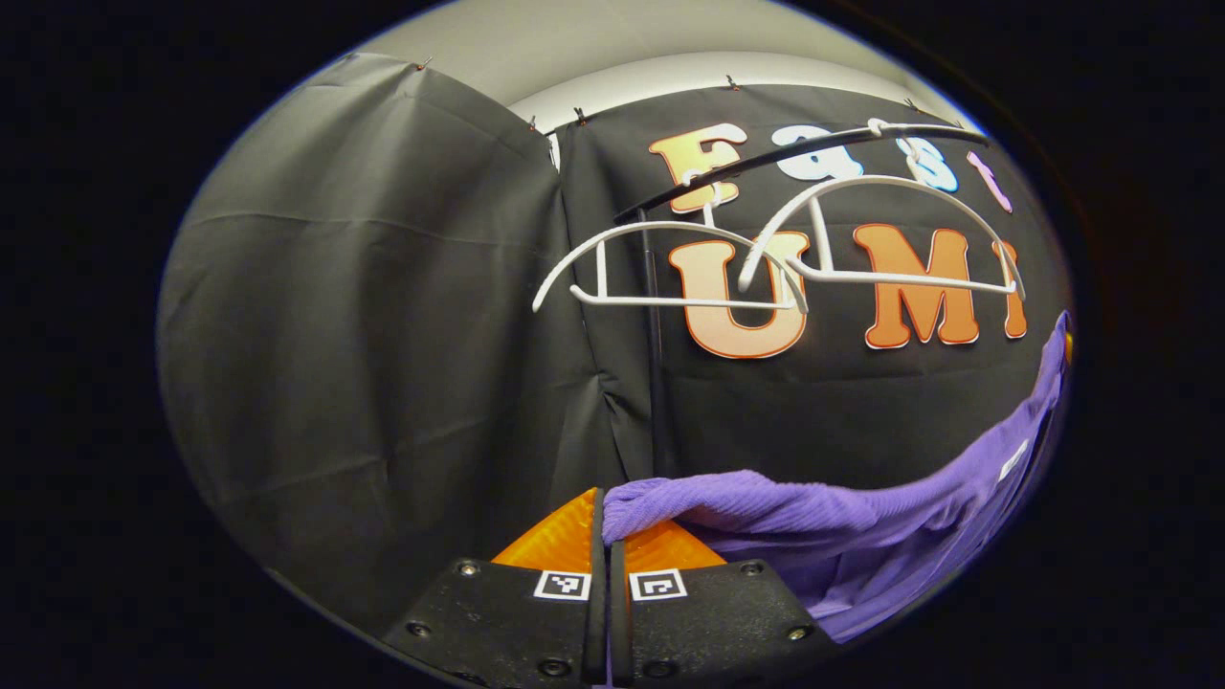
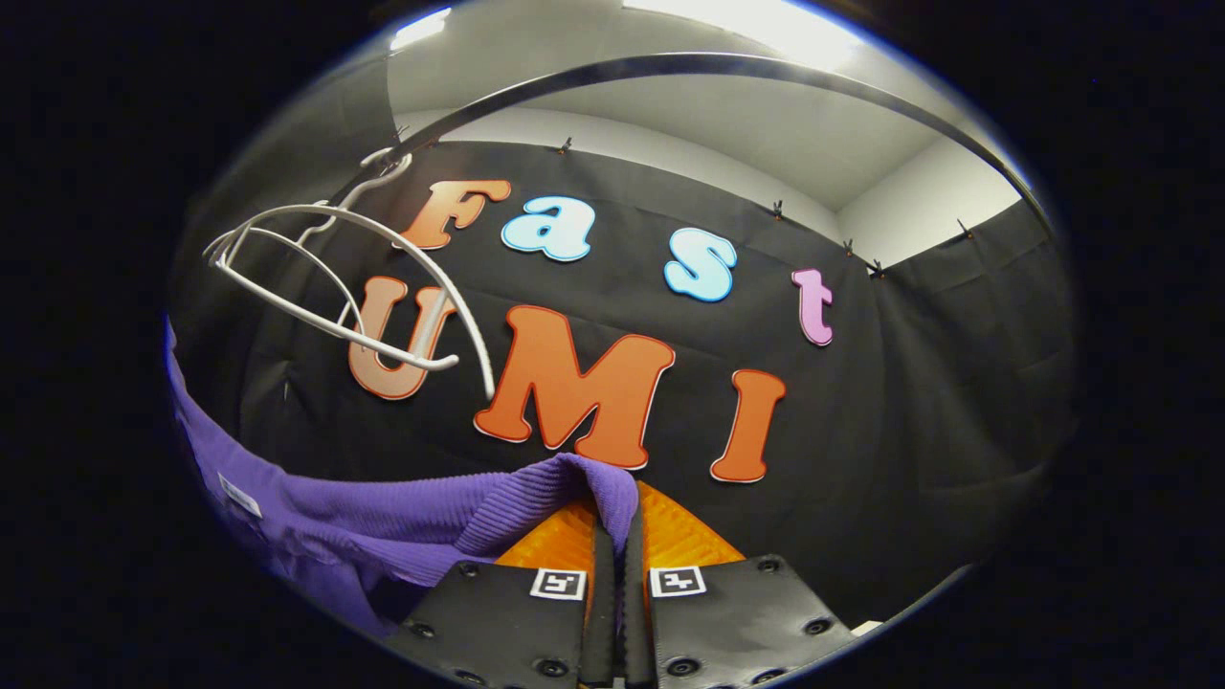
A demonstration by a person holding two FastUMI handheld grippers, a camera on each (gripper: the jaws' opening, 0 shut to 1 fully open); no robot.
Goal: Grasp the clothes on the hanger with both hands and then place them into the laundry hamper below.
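A purple ribbed garment stretches to the right from my left gripper, whose orange fingers are shut on its edge. In the right gripper view the same purple garment runs off to the left, and my right gripper is shut on its other edge, the cloth folded over the fingertips. The garment hangs below the two white hangers, which are bare on the black rail. Those white hangers appear at the upper left in the right gripper view.
The rail's dark upright post stands just behind the left gripper. The curved rail arcs overhead in the right gripper view. Black cloth walls enclose the booth on all sides.
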